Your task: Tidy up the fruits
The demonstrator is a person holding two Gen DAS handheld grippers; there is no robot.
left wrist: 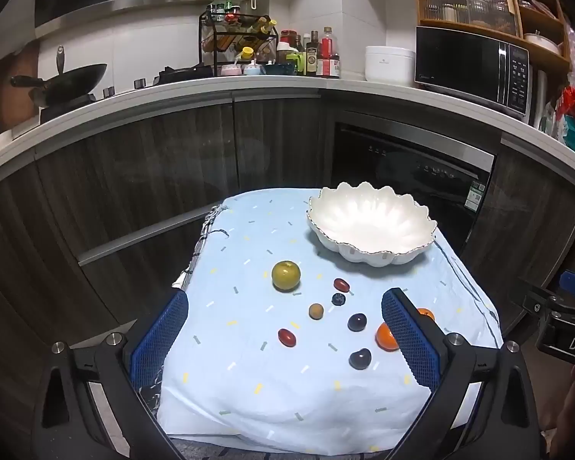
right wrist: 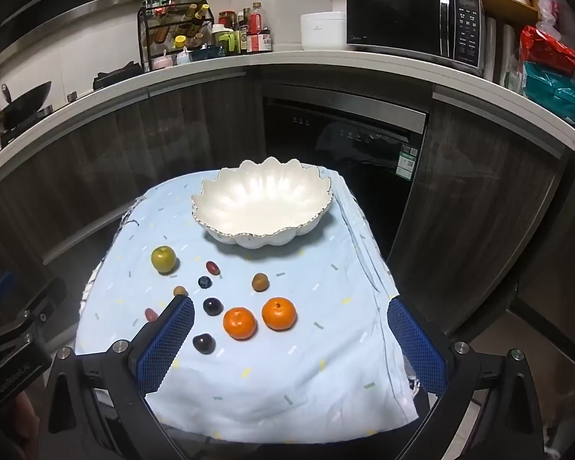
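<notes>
An empty white scalloped bowl (left wrist: pixel 372 226) (right wrist: pixel 262 207) stands at the far side of a light blue cloth (left wrist: pixel 249 383) (right wrist: pixel 287 375). Loose fruit lies in front of it: a green apple (left wrist: pixel 286 275) (right wrist: pixel 163 258), two oranges (right wrist: pixel 240 323) (right wrist: pixel 279 313), dark plums (left wrist: pixel 357 322) (right wrist: pixel 212 306), red dates (left wrist: pixel 286 337) (right wrist: pixel 213 267), a blueberry (left wrist: pixel 339 299) (right wrist: pixel 205 282) and small brown fruits (left wrist: pixel 316 311) (right wrist: pixel 260 281). My left gripper (left wrist: pixel 285 335) is open and empty above the cloth's near side. My right gripper (right wrist: pixel 291 339) is open and empty, the oranges between its fingers' lines.
The cloth covers a small table in front of dark kitchen cabinets and a built-in dishwasher (right wrist: pixel 349 145). A counter behind holds a microwave (right wrist: pixel 414 23), bottles (left wrist: pixel 322 53), a spice rack and a wok (left wrist: pixel 69 80). The other gripper's body shows at each view's edge (left wrist: pixel 559 322) (right wrist: pixel 15 345).
</notes>
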